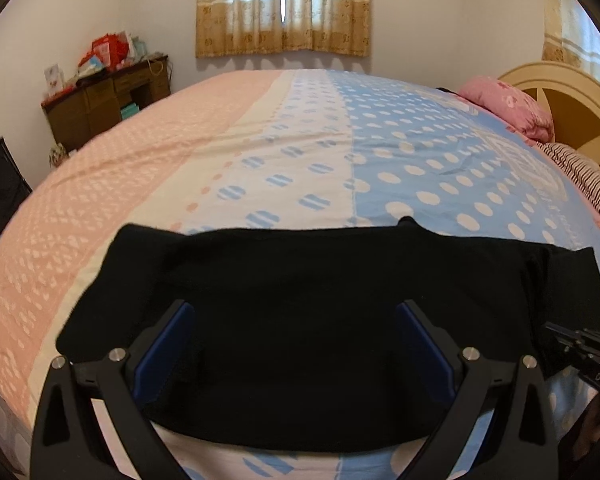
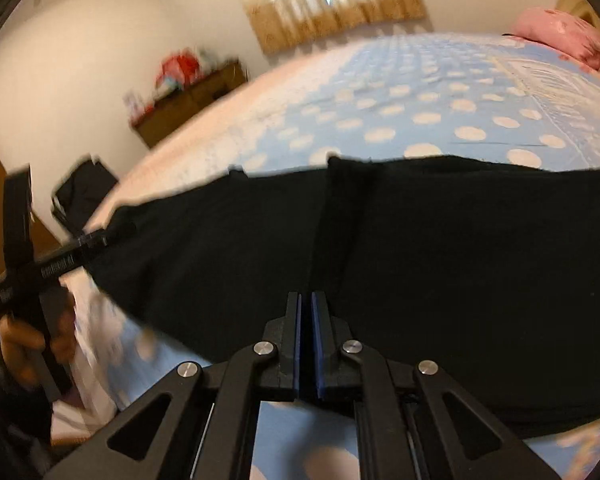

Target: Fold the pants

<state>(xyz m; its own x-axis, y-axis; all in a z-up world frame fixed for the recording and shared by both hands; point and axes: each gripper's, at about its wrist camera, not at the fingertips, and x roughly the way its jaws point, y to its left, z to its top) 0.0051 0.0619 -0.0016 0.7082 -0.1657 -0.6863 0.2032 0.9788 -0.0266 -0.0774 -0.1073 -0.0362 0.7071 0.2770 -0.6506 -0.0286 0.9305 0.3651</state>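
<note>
Black pants (image 1: 320, 320) lie flat across the near part of the bed, stretched left to right. My left gripper (image 1: 296, 312) is open, its blue-padded fingers (image 1: 172, 344) hovering over the pants with nothing between them. In the right wrist view the pants (image 2: 460, 260) fill the middle, with a vertical fold ridge. My right gripper (image 2: 306, 300) is shut on a thin pinch of the pants at their near edge. The right gripper shows at the left wrist view's right edge (image 1: 580, 344); the left gripper and a hand show at the far left of the right wrist view (image 2: 52, 268).
The bed cover (image 1: 260, 152) is pink, cream and blue with dots. A pink pillow (image 1: 508, 108) and headboard (image 1: 572, 92) are at the right. A brown desk (image 1: 108, 100) with clutter stands by the far wall. A curtained window (image 1: 284, 8) is behind the bed.
</note>
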